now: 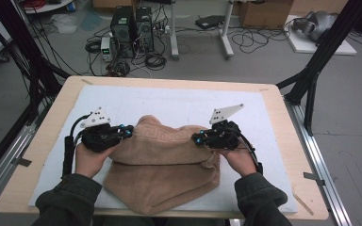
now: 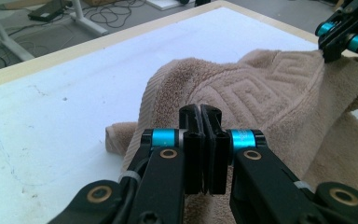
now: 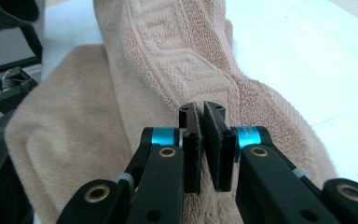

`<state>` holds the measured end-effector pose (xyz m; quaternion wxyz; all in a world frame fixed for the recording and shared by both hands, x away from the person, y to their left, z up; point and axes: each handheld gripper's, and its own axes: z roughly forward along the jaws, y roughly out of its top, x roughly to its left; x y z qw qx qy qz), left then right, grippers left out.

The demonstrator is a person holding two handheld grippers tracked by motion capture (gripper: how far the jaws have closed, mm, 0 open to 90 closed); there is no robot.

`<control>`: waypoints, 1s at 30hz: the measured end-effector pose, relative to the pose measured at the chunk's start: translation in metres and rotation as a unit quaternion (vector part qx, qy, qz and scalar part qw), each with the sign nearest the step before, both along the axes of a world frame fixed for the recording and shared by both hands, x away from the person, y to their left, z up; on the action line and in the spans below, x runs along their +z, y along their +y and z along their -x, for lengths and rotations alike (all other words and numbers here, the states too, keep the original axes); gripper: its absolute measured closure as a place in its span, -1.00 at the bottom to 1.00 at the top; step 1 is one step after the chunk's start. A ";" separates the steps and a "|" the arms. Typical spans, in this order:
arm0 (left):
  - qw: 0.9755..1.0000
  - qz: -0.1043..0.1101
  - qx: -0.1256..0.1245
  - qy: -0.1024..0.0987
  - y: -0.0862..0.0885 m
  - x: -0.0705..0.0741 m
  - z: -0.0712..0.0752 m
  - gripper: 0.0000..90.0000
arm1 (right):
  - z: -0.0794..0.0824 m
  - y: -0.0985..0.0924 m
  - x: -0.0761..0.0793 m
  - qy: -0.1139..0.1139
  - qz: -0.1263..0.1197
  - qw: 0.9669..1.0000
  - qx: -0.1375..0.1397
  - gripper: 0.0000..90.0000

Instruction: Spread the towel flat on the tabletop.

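High view: a person seated at the table holds a tan towel [image 1: 162, 160] by its upper edge, the left gripper [image 1: 128, 131] pinching the fold at about 9 o'clock of the cloth and the right gripper [image 1: 197, 138] pinching it at about 3 o'clock. The towel lies on the white mat [image 1: 179, 101], toward 6 o'clock of the table [image 1: 42, 141], its lower part spread flat and its top edge raised between the two tools. In the left gripper view the jaws stand pressed together on a thin fold of terry, with a woven key-pattern border running across the cloth beyond them; in the right gripper view the jaws are likewise clamped on the ribbed hem, barely a sliver of cloth between them.

By the look of it the towel is soft, limp and light, thick enough to sag and bunch wherever it is not held. It should not slip much against the pads, nor break, but it will droop in the middle unless both ends are kept taut. The firmer hem and the corners look the best places to grip.

No brand, label or legible writing can be made out on the towel, the grippers or the mat.
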<state>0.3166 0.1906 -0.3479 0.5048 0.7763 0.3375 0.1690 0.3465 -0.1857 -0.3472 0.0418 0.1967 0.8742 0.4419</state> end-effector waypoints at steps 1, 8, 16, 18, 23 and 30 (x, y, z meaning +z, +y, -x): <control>1.000 0.000 0.004 0.001 -0.001 0.000 -0.003 0.95 | -0.002 0.000 -0.001 0.001 0.000 1.000 -0.001 0.90; 0.998 -0.033 0.052 -0.034 -0.015 0.021 -0.056 0.95 | -0.033 -0.003 0.014 0.004 0.004 1.000 -0.016 0.92; 0.996 -0.009 0.087 -0.025 -0.023 0.049 -0.123 0.42 | -0.113 -0.014 0.051 -0.031 -0.013 0.988 -0.149 0.49; 0.997 -0.014 0.077 -0.011 -0.017 0.032 -0.115 0.38 | -0.105 -0.015 0.038 -0.028 -0.003 0.992 -0.124 0.39; 0.998 -0.001 0.050 0.028 -0.005 -0.009 -0.085 0.31 | -0.076 -0.019 0.006 -0.010 0.021 0.995 -0.097 0.34; 0.999 -0.012 0.013 0.039 0.006 -0.043 -0.031 0.19 | -0.024 -0.016 -0.017 -0.001 0.018 0.999 -0.044 0.23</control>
